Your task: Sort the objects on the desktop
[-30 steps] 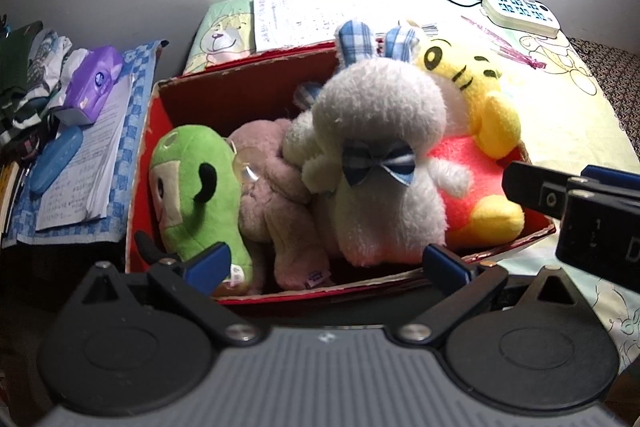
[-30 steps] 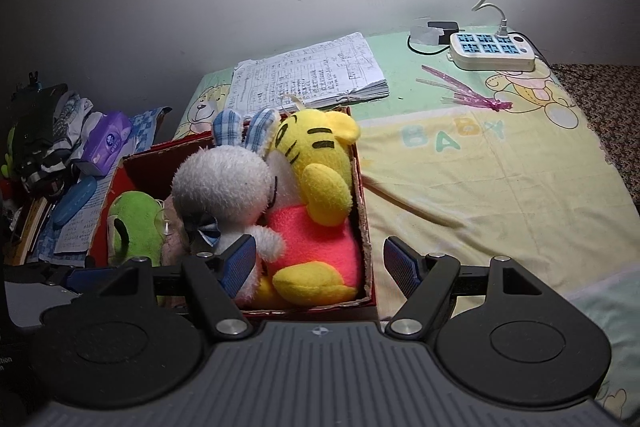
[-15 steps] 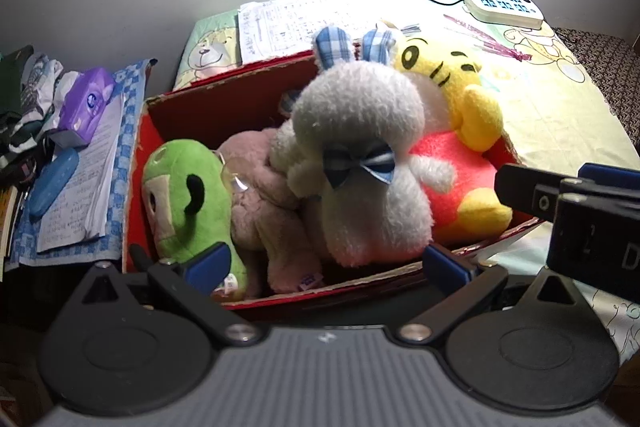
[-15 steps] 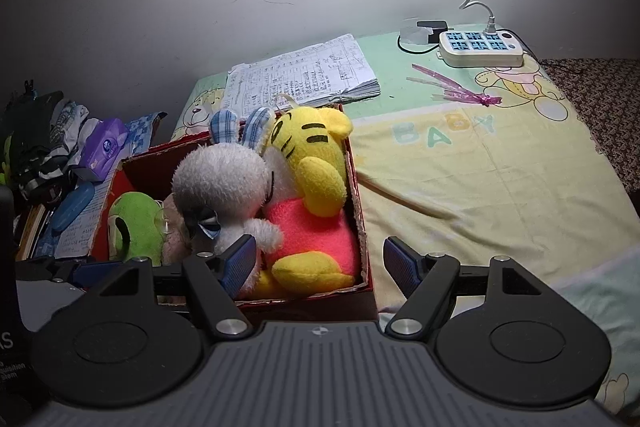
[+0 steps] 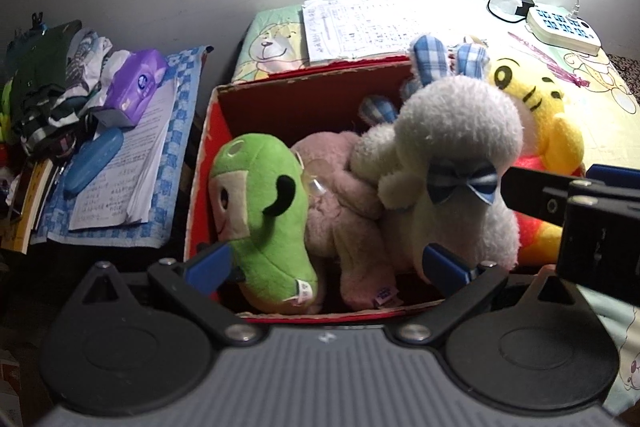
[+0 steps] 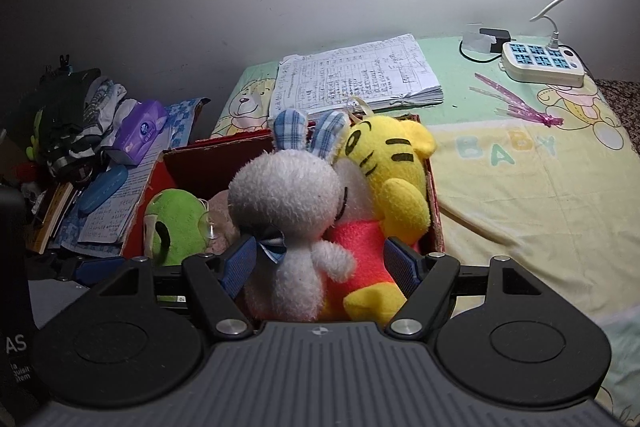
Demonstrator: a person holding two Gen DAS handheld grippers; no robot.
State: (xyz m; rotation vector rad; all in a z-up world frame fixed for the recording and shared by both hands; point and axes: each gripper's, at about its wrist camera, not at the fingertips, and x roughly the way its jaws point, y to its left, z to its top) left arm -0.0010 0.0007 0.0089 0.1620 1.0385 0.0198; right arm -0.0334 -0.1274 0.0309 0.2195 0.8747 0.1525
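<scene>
Plush toys (image 5: 360, 195), from the left wrist: crowded in the red box (image 5: 304, 95) ahead of the left claw (image 5: 328, 263), spread wide, empty, drawn closer. From the right wrist: right claw (image 6: 320, 263) moved over the box, open, straddling white rabbit (image 6: 288, 219) and yellow tiger (image 6: 388, 179); sorting seemingly near done

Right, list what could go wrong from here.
1. The white rabbit and yellow tiger are packed together; the open right gripper might pinch both.
2. Pulling one toy could drag the green plush or tip the red box.
3. Both grippers crowd the box and may collide.
</scene>
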